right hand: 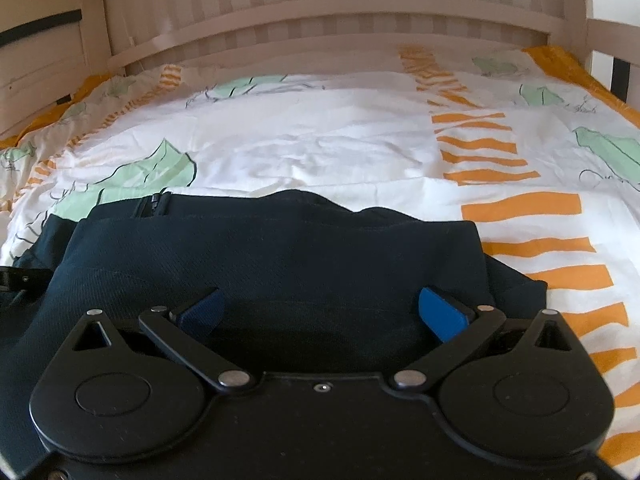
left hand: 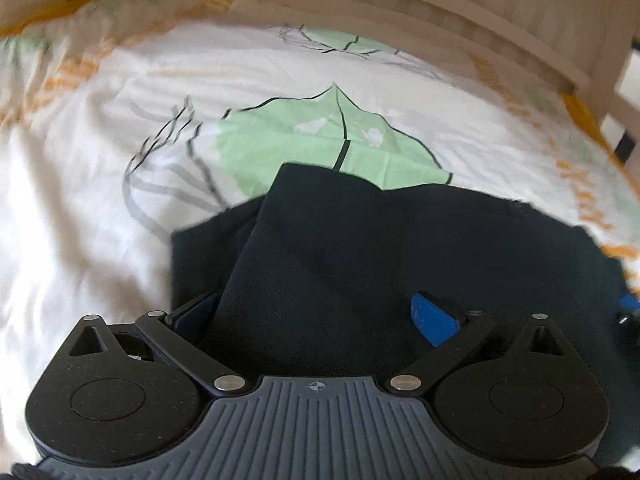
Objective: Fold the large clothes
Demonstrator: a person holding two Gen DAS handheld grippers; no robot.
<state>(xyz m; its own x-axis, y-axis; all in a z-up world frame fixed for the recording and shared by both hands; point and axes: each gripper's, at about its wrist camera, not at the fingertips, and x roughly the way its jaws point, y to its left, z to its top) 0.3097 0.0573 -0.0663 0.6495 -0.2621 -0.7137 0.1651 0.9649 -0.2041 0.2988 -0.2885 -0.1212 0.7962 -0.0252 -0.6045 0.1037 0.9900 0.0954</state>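
Note:
A dark navy garment [left hand: 360, 240] lies folded in layers on the bed, with a zipper [right hand: 154, 204] at its far left edge in the right wrist view. It also fills the near part of the right wrist view [right hand: 280, 256]. My left gripper [left hand: 316, 312] is open, its blue fingers [left hand: 432, 318] spread wide over the cloth, which bulges up between them. My right gripper [right hand: 320, 312] is open too, its blue fingers [right hand: 442, 314] apart just above the garment's near part. Neither holds anything. The right gripper's edge [left hand: 628, 312] shows at the right of the left wrist view.
The bed carries a white duvet [right hand: 320, 140] with green leaf [left hand: 316, 140] and orange stripe prints [right hand: 520, 204]. A pale wooden slatted headboard [right hand: 320, 12] runs along the far side. A wooden rail post [left hand: 592, 72] stands at the right.

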